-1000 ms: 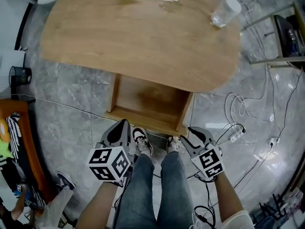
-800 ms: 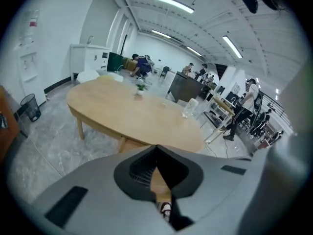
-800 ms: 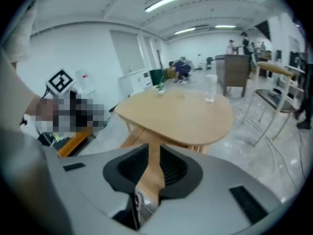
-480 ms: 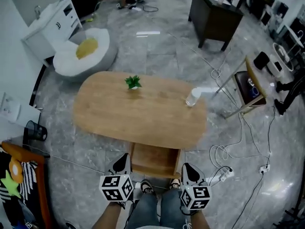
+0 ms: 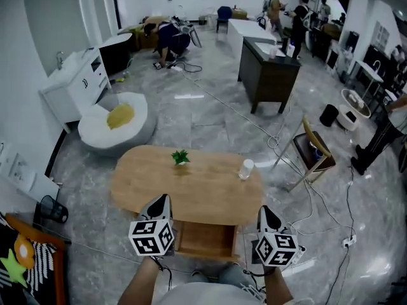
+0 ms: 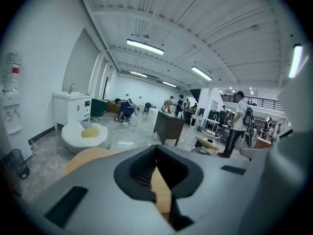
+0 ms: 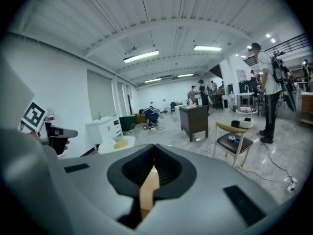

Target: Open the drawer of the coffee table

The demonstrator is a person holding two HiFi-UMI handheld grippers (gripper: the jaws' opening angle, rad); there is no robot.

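- The person's two forearms are reaching forward at the bottom of the head view, each holding a gripper out roughly level above the floor.
- The left gripper (image 5: 159,203) is keeping its fingers (image 6: 133,169) clenched together, with nothing between them; only a sliver of wood is showing through the slit behind the tips.
- The right gripper (image 5: 266,213) has just been closing, and its fingers (image 7: 172,172) are now pressing against each other, gripping nothing.
- The drawer (image 5: 205,239) is standing open between the two grippers, pulled out from under the table (image 5: 191,189) toward the person, its wooden bottom showing.
- Neither gripper is touching the drawer; both are hanging above it, one over each front corner.
- A small plant (image 5: 180,157) is sitting near the far edge of the tabletop, and a clear container (image 5: 245,168) is standing to its right, apart from it.
- A black bin (image 5: 51,210) is standing on the floor left of the table.
- Beyond the table a white beanbag (image 5: 95,132) with a yellow cushion is lying on the left, and a chair (image 5: 313,151) is standing on the right, with cables trailing across the grey floor.
- Farther off, a dark desk (image 5: 267,75) is standing in mid-room, and a white cabinet (image 5: 73,88) is lining the left wall.
- At the back, one person (image 5: 166,40) is crouching on the floor and others are standing.
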